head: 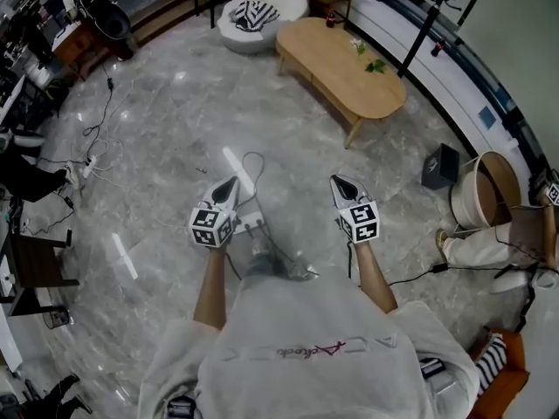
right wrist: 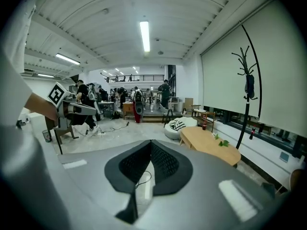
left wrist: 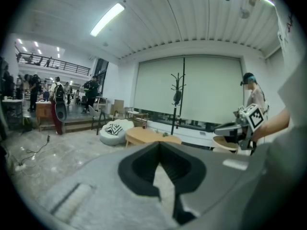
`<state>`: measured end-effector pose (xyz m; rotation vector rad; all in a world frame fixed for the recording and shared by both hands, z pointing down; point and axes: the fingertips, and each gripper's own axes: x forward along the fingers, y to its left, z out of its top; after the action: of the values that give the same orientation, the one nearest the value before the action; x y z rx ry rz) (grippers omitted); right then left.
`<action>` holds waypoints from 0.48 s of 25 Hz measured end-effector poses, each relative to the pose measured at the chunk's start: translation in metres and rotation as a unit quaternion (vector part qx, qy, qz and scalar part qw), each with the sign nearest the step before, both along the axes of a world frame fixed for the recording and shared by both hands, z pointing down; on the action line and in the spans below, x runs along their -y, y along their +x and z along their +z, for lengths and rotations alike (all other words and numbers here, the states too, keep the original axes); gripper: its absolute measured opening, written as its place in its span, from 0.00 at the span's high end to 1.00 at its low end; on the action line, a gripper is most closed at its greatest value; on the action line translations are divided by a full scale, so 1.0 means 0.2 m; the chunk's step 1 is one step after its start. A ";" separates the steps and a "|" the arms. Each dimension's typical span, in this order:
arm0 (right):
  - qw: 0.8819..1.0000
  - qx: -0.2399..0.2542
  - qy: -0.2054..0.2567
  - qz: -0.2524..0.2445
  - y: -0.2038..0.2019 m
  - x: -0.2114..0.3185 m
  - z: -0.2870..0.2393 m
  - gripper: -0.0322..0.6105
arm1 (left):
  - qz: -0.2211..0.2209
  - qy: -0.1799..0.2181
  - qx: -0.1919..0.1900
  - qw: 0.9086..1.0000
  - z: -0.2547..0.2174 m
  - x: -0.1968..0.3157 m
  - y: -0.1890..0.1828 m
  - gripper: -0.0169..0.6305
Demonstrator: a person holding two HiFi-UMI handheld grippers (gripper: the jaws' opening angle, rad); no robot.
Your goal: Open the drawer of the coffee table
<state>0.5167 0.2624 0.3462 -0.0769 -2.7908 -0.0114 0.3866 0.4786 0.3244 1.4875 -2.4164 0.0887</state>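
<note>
- The left gripper (head: 232, 184) is being held out over the marble floor (head: 166, 147), its jaws clenched together on nothing.
- The right gripper (head: 338, 182) is being held alongside, likewise clenched and empty.
- The wooden coffee table (head: 341, 64) is being viewed well ahead of both grippers, near a white beanbag (head: 262, 14).

grippers (head: 234, 182) (head: 336, 180): 2; coffee table (head: 341, 64): 1; pouf (head: 262, 16): 1; coat stand (left wrist: 177, 97): 1

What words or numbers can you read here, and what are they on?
Nothing reads clearly.
The red script on the person's grey sweatshirt: too blurred to read.
The small blue label on the white wall: too small to read.
</note>
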 end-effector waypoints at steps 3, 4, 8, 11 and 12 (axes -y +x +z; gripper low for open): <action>1.000 0.000 0.007 0.003 -0.12 -0.02 -0.03 0.95 | 0.007 0.006 0.001 1.000 -0.02 0.00 -0.13 0.98; 1.000 0.000 0.009 0.004 -0.17 -0.03 -0.04 0.95 | 0.009 0.008 0.001 1.000 -0.02 -0.01 -0.17 0.98; 1.000 0.003 0.016 0.013 -0.36 -0.07 -0.07 0.95 | 0.015 0.014 0.002 1.000 -0.04 -0.04 -0.38 0.98; 1.000 0.004 0.019 0.019 -0.51 -0.10 -0.08 0.95 | 0.018 0.016 0.005 1.000 -0.06 -0.08 -0.54 0.98; 1.000 0.004 0.020 0.020 -0.56 -0.12 -0.09 0.95 | 0.019 0.017 0.005 1.000 -0.06 -0.09 -0.59 0.98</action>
<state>0.4043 0.2862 0.3288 -0.0103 -2.7987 -0.0568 0.2685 0.4973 0.3122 1.5507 -2.4096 0.0644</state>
